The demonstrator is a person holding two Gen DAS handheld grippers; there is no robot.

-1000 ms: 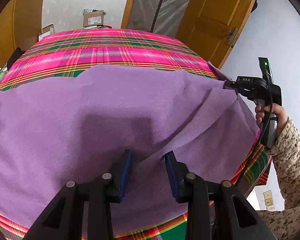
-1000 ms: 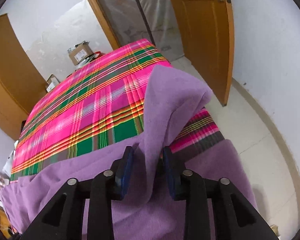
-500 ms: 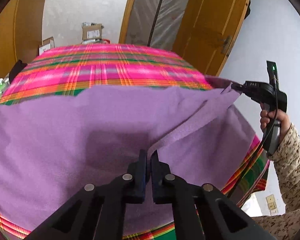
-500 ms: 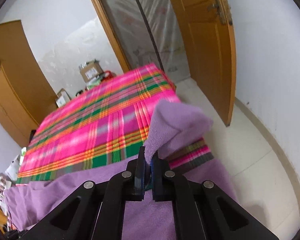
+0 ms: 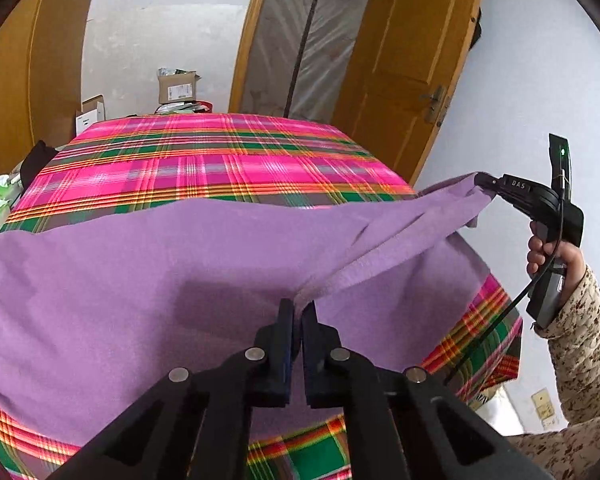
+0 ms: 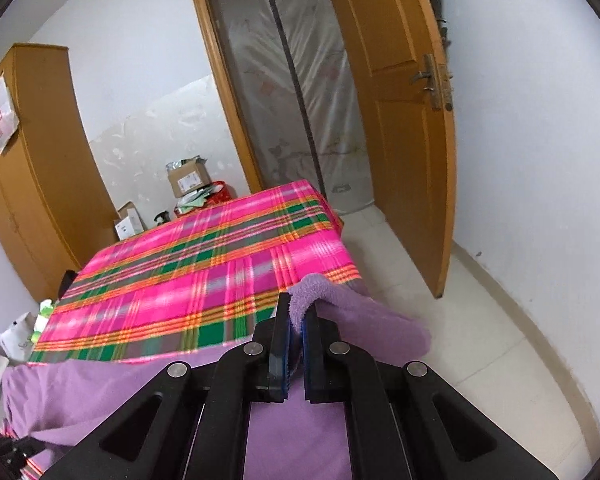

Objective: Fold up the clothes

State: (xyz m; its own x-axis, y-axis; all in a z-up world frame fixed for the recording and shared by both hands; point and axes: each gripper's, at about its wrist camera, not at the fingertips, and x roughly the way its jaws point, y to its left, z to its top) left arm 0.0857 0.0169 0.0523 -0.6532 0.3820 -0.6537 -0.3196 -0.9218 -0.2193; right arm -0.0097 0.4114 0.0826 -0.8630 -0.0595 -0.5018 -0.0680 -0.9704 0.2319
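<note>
Soft, even daylight fills both views, brightest on the pale walls [image 6: 540, 128]. A dull shadow sits on the purple cloth [image 5: 220, 304] ahead of the left hand-held gripper [image 5: 298, 312]. Fisheye bending curves the door [image 6: 400, 120], dark vignettes fill the corners, and the plaid bedcover [image 6: 204, 276] is slightly smeared.

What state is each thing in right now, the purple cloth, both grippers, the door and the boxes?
Purple cloth: spread on plaid cover, right edge lifted.
Left gripper: shut on cloth.
Right gripper: shut on cloth corner.
Wooden door: open.
Cardboard box: flaps open.
</note>
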